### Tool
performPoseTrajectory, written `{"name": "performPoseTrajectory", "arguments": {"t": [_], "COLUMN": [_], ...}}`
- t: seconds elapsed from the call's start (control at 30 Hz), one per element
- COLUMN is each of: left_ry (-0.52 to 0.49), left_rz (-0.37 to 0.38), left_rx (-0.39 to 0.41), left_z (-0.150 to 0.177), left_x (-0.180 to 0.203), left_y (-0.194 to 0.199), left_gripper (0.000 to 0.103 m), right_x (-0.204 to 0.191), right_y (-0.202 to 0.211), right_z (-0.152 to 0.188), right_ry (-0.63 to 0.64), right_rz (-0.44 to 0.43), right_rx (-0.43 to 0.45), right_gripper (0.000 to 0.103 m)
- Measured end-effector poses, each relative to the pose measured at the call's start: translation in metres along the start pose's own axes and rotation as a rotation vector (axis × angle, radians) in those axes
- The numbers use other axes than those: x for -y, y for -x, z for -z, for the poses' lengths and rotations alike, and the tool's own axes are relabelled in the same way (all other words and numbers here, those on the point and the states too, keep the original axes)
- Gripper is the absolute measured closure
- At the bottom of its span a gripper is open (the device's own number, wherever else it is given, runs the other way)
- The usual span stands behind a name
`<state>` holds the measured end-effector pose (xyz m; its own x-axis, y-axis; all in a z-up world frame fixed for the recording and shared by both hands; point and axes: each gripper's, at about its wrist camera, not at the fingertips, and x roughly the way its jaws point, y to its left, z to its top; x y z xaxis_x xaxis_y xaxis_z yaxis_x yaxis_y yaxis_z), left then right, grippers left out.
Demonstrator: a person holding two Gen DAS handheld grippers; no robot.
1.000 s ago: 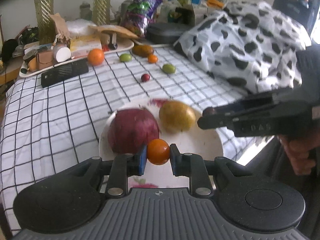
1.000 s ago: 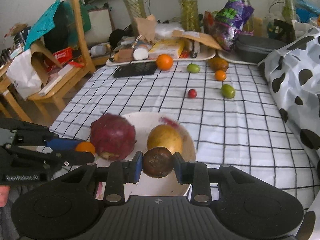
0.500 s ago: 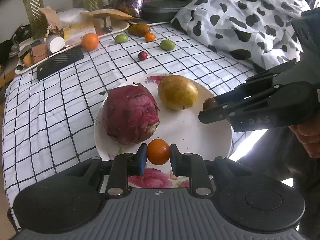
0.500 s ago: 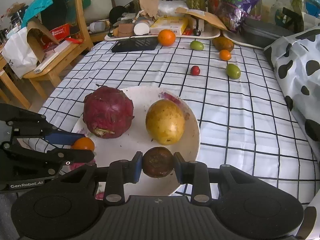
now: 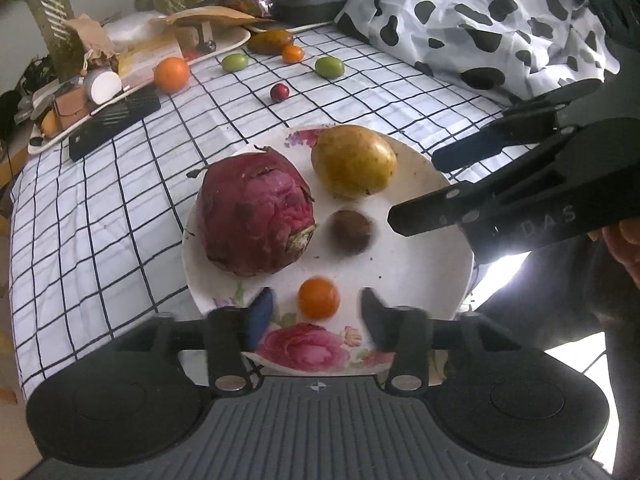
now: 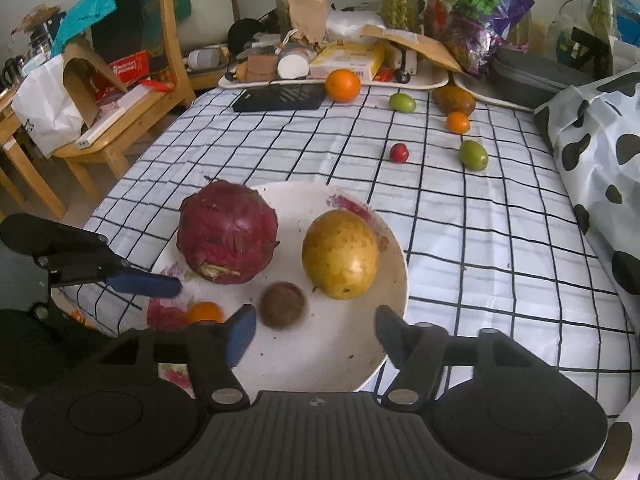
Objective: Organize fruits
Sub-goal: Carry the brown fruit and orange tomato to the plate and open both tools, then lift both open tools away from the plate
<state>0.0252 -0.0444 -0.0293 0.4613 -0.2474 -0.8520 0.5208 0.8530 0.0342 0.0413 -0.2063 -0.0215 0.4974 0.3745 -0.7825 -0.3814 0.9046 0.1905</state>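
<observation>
Left wrist: left gripper jaws apart, gripping nothing; small orange fruit lying free on plate between the fingers, touching neither as far as visible. Same plate also carrying red fruit, yellow fruit and brown fruit. Right gripper coming in from the right over the plate rim, jaws apart, empty, just beside the brown fruit. Still out on the checked cloth: orange, two green fruits, red berry, oblong brown fruit, tiny orange. Right wrist: right gripper jaws wide apart, nothing held; brown fruit on plate just ahead of the left finger, clear of it. Left gripper visible at left, open, small orange fruit partly hidden behind the right gripper's finger. Loose fruit at far end of cloth: orange, greens, berry, oblong one, tiny orange. Judged step: release of two pieces onto plate done, retreat pending. Next move, as a guess: lift both grippers straight back without nudging the round fruit, then reach far for berry or a green one; small, round, likely to roll, so centred pinch needed.
</observation>
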Motion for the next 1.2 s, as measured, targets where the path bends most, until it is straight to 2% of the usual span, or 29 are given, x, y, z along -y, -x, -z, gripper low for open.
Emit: {"name": "performPoseTrajectory", "arguments": {"t": [0.1, 0.37, 0.5, 0.6, 0.73, 0.97, 1.2], "left_ry": [0.001, 0.024, 0.042, 0.061, 0.093, 0.130, 0.148], "left_rz": [0.004, 0.013, 0.015, 0.010, -0.013, -0.048, -0.066], "left_rx": [0.016, 0.038, 0.068, 0.102, 0.150, 0.224, 0.248], "left_z": [0.000, -0.003, -0.004, -0.006, -0.007, -0.010, -0.013], "left_x": [0.000, -0.001, -0.003, -0.005, -0.009, -0.015, -0.019], "left_y": [0.002, 0.004, 0.009, 0.013, 0.019, 0.030, 0.033], "left_gripper": [0.042, 0.042, 0.042, 0.041, 0.041, 0.040, 0.039], "right_x": [0.004, 0.013, 0.012, 0.012, 0.013, 0.011, 0.017], "right_y": [0.002, 0.006, 0.007, 0.009, 0.013, 0.019, 0.022], "right_z": [0.000, -0.002, -0.002, -0.004, -0.005, -0.007, -0.007], "right_ry": [-0.027, -0.080, -0.079, -0.077, -0.079, -0.063, -0.088], "right_rz": [0.009, 0.038, 0.045, 0.060, 0.082, 0.123, 0.147], "right_rx": [0.016, 0.048, 0.059, 0.079, 0.112, 0.172, 0.192], "right_gripper": [0.027, 0.015, 0.011, 0.003, 0.000, 0.000, 0.000]}}
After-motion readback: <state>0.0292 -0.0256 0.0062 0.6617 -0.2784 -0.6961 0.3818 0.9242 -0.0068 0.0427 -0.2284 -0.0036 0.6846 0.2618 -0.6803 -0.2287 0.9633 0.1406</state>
